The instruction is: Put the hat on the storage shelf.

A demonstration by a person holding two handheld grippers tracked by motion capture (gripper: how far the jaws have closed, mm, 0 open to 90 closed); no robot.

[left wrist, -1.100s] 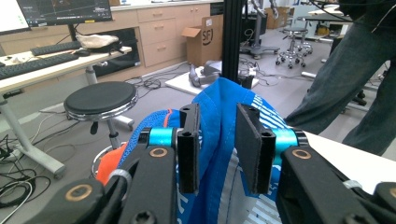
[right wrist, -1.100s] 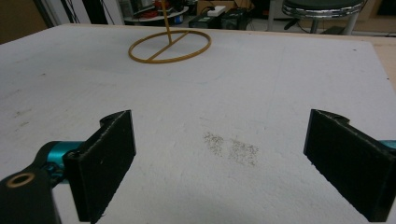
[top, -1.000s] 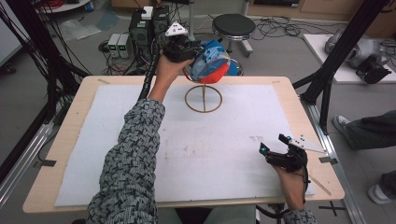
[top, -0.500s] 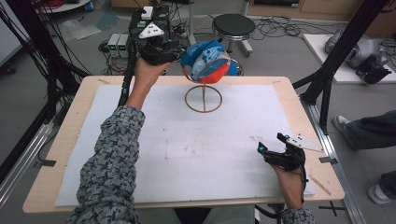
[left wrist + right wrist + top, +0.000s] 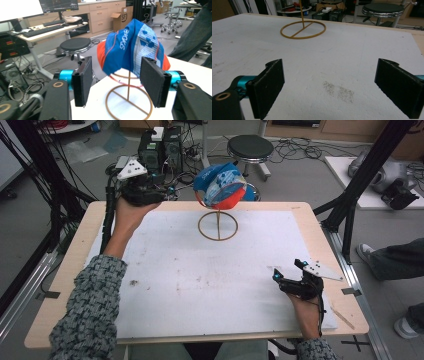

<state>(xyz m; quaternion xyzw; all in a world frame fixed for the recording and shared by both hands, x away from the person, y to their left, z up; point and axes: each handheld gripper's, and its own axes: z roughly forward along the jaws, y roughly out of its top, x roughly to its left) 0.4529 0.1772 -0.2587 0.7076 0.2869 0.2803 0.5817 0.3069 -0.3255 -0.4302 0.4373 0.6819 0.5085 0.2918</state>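
Since the earlier frames the left gripper has drawn away from the cap toward the bench's far-left corner, and its jaws have just been opening with nothing between them. In the left gripper view the two black fingers stand apart, and the cap sits beyond them, not touched by either pad.

The blue, white and orange cap is draped over the top of a thin brass-coloured stand, whose ring base rests on the white mat near the far edge of the bench. It hangs a little lopsided, its orange part toward the person's right.

The step in hand appears to be the release: the cap looks already placed on the stand, and the left hand is backing off. The next move probably calls for pulling the left gripper clear without brushing the stand, which looks light and easy to tip.

The right gripper rests low on the mat near the person's right, well apart from the stand. In the right gripper view its fingers are spread wide over bare mat, holding nothing.

No container is on the bench; the stand is the only thing bearing anything, and it carries just the cap.
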